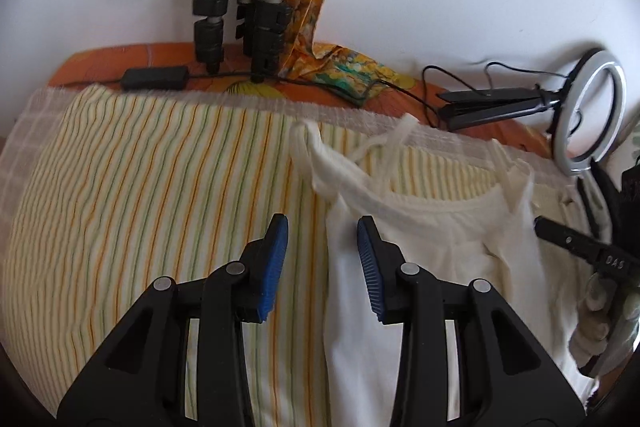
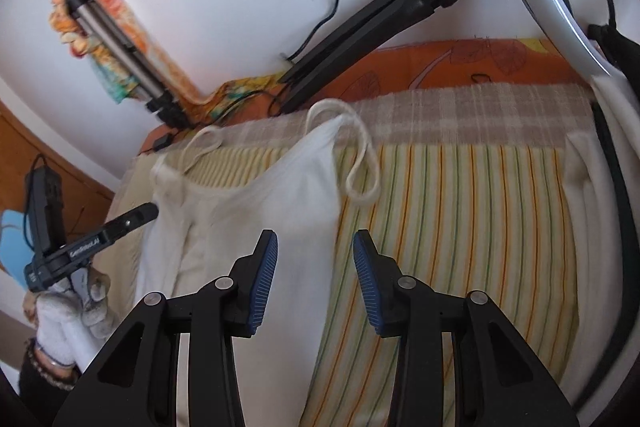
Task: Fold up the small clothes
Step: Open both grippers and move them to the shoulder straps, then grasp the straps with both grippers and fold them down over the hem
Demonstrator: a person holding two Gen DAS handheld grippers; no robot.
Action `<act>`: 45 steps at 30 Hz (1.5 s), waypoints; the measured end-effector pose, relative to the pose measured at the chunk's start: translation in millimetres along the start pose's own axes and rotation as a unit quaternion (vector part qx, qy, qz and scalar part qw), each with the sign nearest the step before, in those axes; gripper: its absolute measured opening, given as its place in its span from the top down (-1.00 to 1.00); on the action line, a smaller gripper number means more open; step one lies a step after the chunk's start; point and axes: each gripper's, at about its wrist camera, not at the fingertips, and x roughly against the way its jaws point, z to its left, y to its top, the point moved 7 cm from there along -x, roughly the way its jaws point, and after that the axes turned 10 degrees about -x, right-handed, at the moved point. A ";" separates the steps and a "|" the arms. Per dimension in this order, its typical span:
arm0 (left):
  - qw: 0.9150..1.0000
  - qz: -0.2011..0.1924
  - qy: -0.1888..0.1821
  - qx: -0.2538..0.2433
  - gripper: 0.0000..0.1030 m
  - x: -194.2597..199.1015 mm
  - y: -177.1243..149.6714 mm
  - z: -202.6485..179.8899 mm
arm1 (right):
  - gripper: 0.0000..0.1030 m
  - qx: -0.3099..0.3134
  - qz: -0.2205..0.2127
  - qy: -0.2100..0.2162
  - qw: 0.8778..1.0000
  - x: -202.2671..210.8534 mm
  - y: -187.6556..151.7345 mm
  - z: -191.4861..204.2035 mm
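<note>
White camisole (image 1: 424, 227) lies flat on the striped sheet (image 1: 140, 187), straps toward the wall. Left gripper (image 1: 322, 267) and right gripper (image 2: 316, 277) hang over its side edges, jaws apart, empty. Looks like fold setup; next, pinch an edge.

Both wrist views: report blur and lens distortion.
Left wrist view: the white garment smears at its straps, the gripper stays sharp, fisheye bows the striped sheet. Right wrist view: the draped tripod blurs, dark corners vignette the frame.
</note>
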 end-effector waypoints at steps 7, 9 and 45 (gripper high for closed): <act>0.999 -0.001 0.041 -0.024 0.30 -24.1 13.1 -0.5 | 0.26 0.008 -0.007 -0.005 1.000 -15.9 18.6 1.8; 0.998 -0.007 0.048 -0.030 0.30 -25.4 13.9 -1.8 | 0.26 0.010 -0.010 -0.005 1.000 -17.6 20.8 2.7; 0.993 -0.113 -0.007 -0.044 0.91 168.1 -67.2 -55.9 | 0.98 0.123 -0.092 -0.009 0.988 145.8 -80.7 80.0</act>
